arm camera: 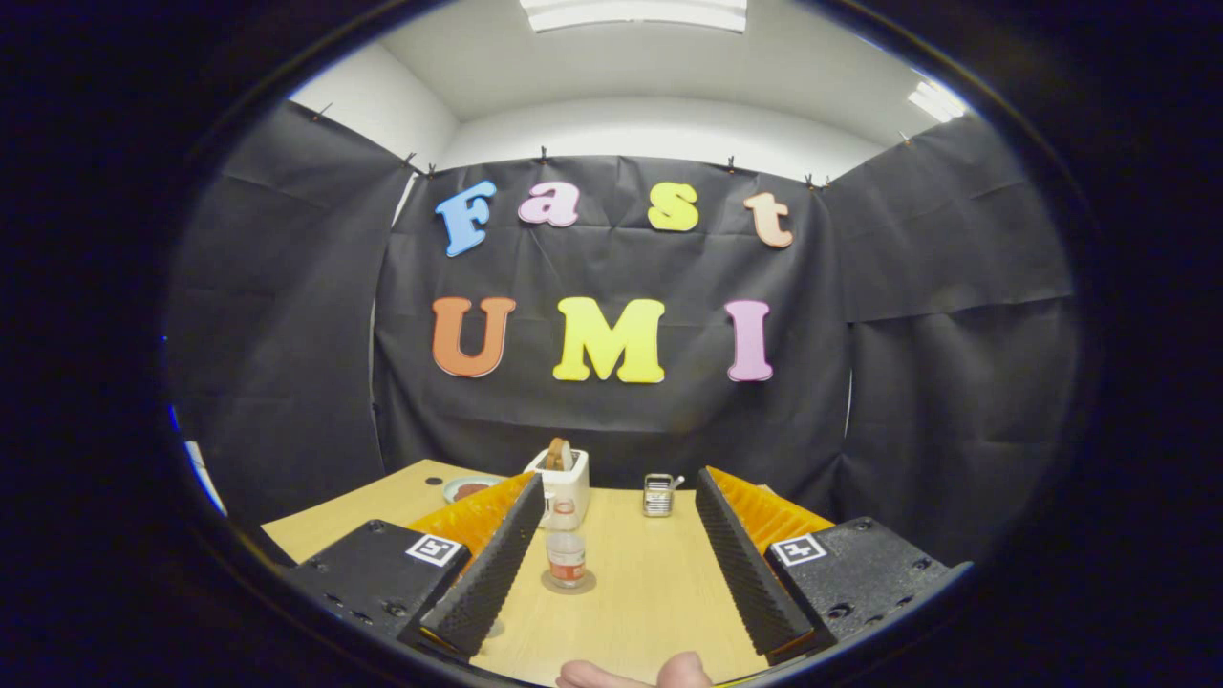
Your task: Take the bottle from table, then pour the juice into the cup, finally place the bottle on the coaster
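A small clear bottle [566, 554] with a dark label and a little reddish juice stands upright on a round coaster [570, 583] on the wooden table [650, 602]. It sits between my fingers, close to the left finger [497, 564] and well apart from the right finger [740, 554]. My gripper [619, 483] is open wide and holds nothing. A small shiny metal cup [657, 495] with a handle stands beyond the fingertips, near the table's back edge.
A white toaster [562, 478] with a slice of bread in it stands behind the bottle. A plate [466, 489] lies to its left. Black cloth walls close the table's back and sides. A person's fingertips [635, 675] show at the near edge.
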A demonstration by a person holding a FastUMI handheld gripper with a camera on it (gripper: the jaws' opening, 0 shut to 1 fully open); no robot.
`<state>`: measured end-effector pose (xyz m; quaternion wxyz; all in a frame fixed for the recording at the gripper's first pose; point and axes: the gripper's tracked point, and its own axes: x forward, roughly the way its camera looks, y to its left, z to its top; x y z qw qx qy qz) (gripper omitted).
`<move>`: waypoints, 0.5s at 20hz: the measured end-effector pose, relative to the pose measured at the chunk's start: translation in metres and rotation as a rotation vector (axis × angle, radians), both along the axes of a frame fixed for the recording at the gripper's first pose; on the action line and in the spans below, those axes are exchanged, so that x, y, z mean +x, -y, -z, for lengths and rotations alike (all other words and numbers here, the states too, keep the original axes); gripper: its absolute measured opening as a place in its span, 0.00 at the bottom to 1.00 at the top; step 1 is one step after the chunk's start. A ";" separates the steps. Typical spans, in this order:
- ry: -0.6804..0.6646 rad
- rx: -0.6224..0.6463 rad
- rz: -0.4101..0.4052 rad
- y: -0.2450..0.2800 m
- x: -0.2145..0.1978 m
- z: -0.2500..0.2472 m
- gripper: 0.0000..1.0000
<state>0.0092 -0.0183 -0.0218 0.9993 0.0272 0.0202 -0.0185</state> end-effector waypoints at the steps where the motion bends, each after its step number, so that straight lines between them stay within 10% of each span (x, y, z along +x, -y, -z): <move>1: 0.003 0.005 -0.002 -0.001 0.000 0.000 1.00; 10: -0.039 0.037 -0.007 -0.010 0.020 0.024 1.00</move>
